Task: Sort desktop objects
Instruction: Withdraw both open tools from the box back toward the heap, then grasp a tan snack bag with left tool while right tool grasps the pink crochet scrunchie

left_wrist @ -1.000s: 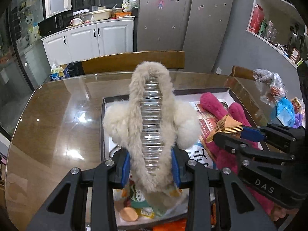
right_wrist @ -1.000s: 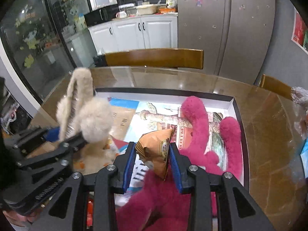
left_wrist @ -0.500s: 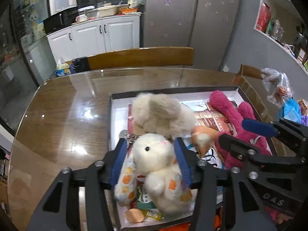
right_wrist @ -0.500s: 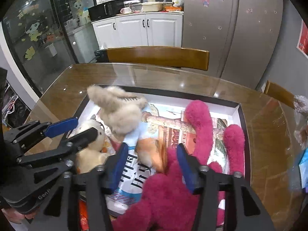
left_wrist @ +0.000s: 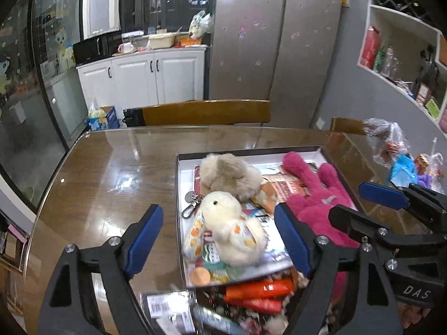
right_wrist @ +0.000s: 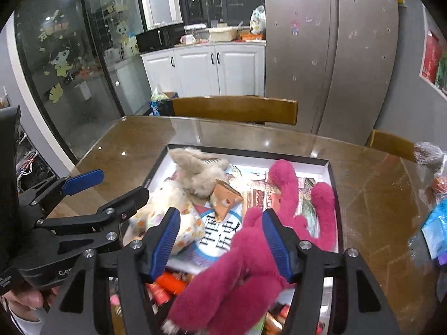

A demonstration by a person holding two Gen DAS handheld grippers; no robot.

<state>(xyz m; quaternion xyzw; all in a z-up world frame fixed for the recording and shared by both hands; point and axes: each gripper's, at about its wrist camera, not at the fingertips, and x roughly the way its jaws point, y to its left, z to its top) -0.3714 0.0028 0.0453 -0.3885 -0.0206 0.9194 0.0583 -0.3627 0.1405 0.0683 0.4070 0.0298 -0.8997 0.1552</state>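
A black-rimmed box (left_wrist: 178, 167) (right_wrist: 331, 178) on the table holds the sorted things. In it lie a beige furry hair clip (left_wrist: 227, 171) (right_wrist: 195, 167), a cream plush bunny (left_wrist: 229, 223) (right_wrist: 164, 209), an orange snack packet (right_wrist: 225, 199), a magenta plush toy (left_wrist: 315, 192) (right_wrist: 290, 203) and printed books. My left gripper (left_wrist: 218, 240) is open and empty above the bunny. My right gripper (right_wrist: 219, 240) is open and empty above the magenta plush.
A brown glass-topped table (left_wrist: 111, 176) carries the box. Wooden chairs (left_wrist: 206, 113) stand at its far side. Bagged toys (left_wrist: 402, 162) lie at the right edge. Orange tubes and packets (left_wrist: 257, 293) fill the box's near end.
My left gripper opened and dropped the furry hair clip into the box. My right gripper opened and let go of the snack packet. Both pulled back and up.
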